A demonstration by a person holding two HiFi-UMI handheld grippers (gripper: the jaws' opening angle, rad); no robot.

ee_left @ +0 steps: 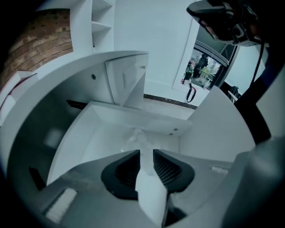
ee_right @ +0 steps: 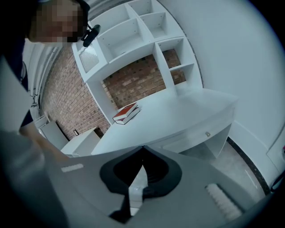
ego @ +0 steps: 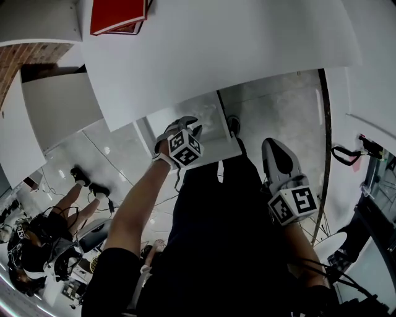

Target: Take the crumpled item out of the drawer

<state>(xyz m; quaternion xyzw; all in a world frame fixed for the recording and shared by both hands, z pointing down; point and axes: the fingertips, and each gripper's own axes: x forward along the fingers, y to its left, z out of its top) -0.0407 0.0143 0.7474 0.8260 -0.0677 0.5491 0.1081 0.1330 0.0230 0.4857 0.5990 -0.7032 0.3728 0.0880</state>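
1. Head view.
   - The left gripper [ego: 189, 128] points in under the white bench [ego: 216, 49].
   - The right gripper [ego: 275, 148] hangs apart from it over the floor [ego: 278, 111], beside the person's leg.
   - A red book [ego: 117, 15] lies on the bench, far from the work.
   - The crumpled item is not visible in this view.

2. Left gripper view.
   - The jaws of the left gripper [ee_left: 146, 153] stand at a narrow gap.
   - They appear closed on the crumpled item [ee_left: 137, 136], a pale twisted strip. Its free end sticks out past the jaw tips, over the open drawer [ee_left: 133, 118].
   - Handling, as a judgement: the item is light, soft and compressible. It is not fragile, but it is likely to slip or tear if gripped by a loose end. Grip the thick middle.
   - Clearances: the drawer walls stand on both sides and the back wall ahead. Open room lies up and back toward the person.

3. Right gripper view.
   - The jaws of the right gripper [ee_right: 143, 149] meet at the tips with nothing between them.
   - The view looks across the bench [ee_right: 178, 111] to the book [ee_right: 127, 113] and the shelves [ee_right: 133, 31].
   - This side has free room.
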